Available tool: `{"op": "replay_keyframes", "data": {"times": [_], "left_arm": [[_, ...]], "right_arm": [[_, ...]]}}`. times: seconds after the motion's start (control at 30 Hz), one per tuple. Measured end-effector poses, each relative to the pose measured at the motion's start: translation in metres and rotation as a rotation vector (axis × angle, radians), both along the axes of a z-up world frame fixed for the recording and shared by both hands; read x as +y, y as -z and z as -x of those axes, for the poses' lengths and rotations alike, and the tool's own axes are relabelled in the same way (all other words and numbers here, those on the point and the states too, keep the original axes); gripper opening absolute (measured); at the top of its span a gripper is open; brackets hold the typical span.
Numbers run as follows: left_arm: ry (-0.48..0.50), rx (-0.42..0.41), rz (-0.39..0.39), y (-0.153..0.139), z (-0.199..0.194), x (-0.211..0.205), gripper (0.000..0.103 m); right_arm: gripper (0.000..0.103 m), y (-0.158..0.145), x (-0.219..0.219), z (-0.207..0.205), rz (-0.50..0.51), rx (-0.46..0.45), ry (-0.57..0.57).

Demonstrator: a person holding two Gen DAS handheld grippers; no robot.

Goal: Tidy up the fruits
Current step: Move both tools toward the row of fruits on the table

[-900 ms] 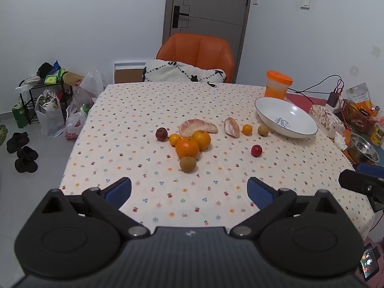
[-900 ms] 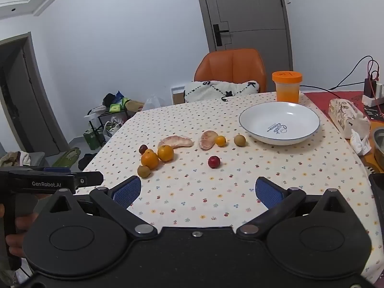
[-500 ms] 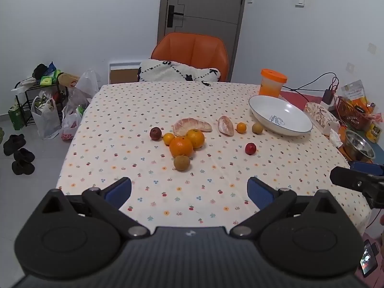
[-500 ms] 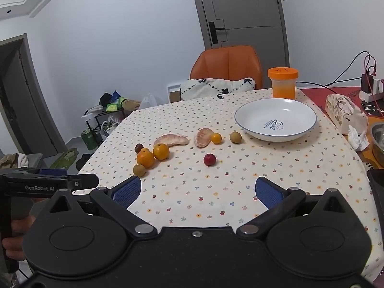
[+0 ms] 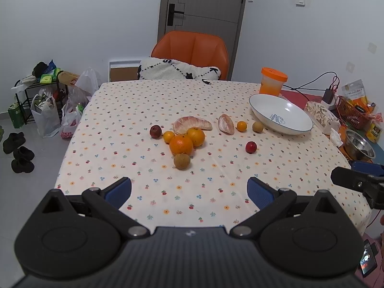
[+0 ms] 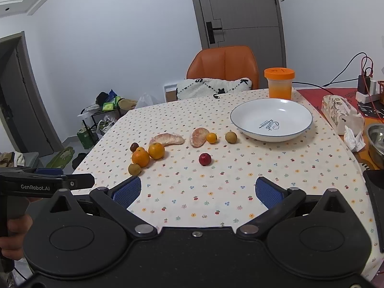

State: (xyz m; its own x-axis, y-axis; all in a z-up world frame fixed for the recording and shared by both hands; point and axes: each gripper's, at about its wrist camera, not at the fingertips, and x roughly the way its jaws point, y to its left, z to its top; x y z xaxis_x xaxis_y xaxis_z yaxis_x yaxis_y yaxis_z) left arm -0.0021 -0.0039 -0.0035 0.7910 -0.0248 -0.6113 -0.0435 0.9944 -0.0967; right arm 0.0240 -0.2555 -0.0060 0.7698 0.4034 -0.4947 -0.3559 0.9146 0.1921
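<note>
Several fruits lie loose on the flowered tablecloth: a big orange (image 5: 181,144), two smaller oranges beside it, a brown round fruit (image 5: 182,161), a dark red fruit (image 5: 155,131), two peeled pomelo pieces (image 5: 192,124), a small red fruit (image 5: 251,147) (image 6: 205,159) and a brown fruit (image 6: 231,136) near the empty white bowl (image 5: 297,117) (image 6: 252,120). My left gripper (image 5: 189,192) is open over the near table edge, well short of the fruit. My right gripper (image 6: 198,192) is open too, with nothing between its fingers.
An orange-lidded jar (image 6: 279,82) stands behind the bowl. A tissue pack (image 6: 340,114), a steel bowl (image 5: 358,144) and a basket with cables crowd the right side. An orange chair (image 5: 192,52) with a cushion sits at the far edge. Bags and shoes lie on the floor left.
Both views shifted slightly; the fruits and bowl drifted a little in frame as the hands moved. Both grippers stayed open and nothing was picked up.
</note>
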Motion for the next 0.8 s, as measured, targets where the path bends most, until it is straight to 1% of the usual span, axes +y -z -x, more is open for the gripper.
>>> {"op": "replay_keyframes", "data": {"times": [0.8], "left_arm": [[0.02,0.003,0.005,-0.0018,-0.0011,-0.0025,0.102]], "right_arm": [[0.103,0.0031,-0.0005,-0.0002,-0.001,0.001,0.006]]}}
